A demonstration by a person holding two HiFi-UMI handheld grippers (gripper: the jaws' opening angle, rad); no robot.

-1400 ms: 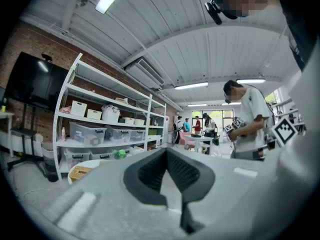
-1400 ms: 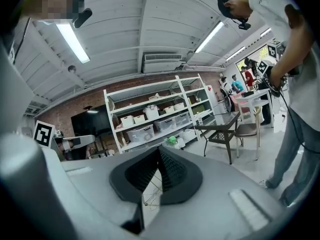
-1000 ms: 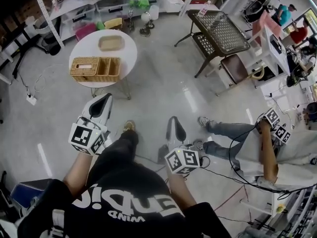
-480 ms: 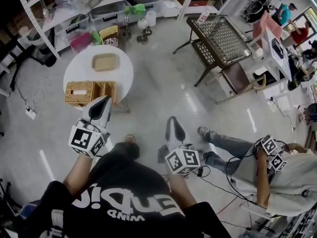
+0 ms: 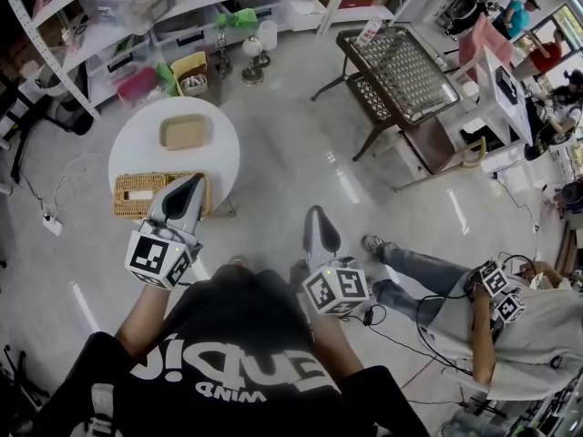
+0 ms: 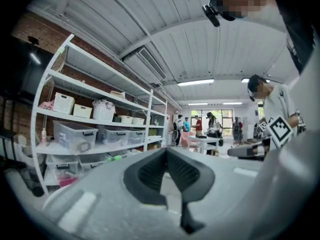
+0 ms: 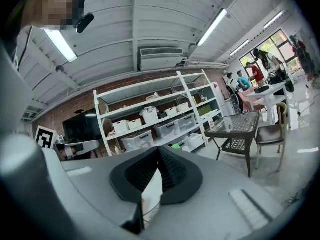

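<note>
1. Two grippers are staying shut and empty. The left gripper (image 6: 166, 151) is showing its jaw tips pressed together with nothing between them, and the right gripper (image 7: 159, 151) is showing the same in its own view.
2. We are closing on the table (image 5: 135, 157). A second ago it was lying well ahead of us, and now its near edge is sitting just in front of the left gripper in the head view.
3. The basket (image 5: 137, 200) is standing at the table's near edge, with the tray (image 5: 185, 131) beyond it at mid-table. The left gripper's tip is now overlapping the basket's right end from above; we are not able to tell whether it is touching.
4. The right gripper is hanging over the floor (image 5: 273, 180), to the right of the table and well apart from it.
5. The shelf (image 6: 95, 116) is filling more of the left gripper view than before, and the dark screen has slid off its left side. Both gripper views are looking across the room, not down at the table.
6. We are judging this as approach only: we are carrying nothing, and the basket is now the thing nearest to either gripper.
</note>
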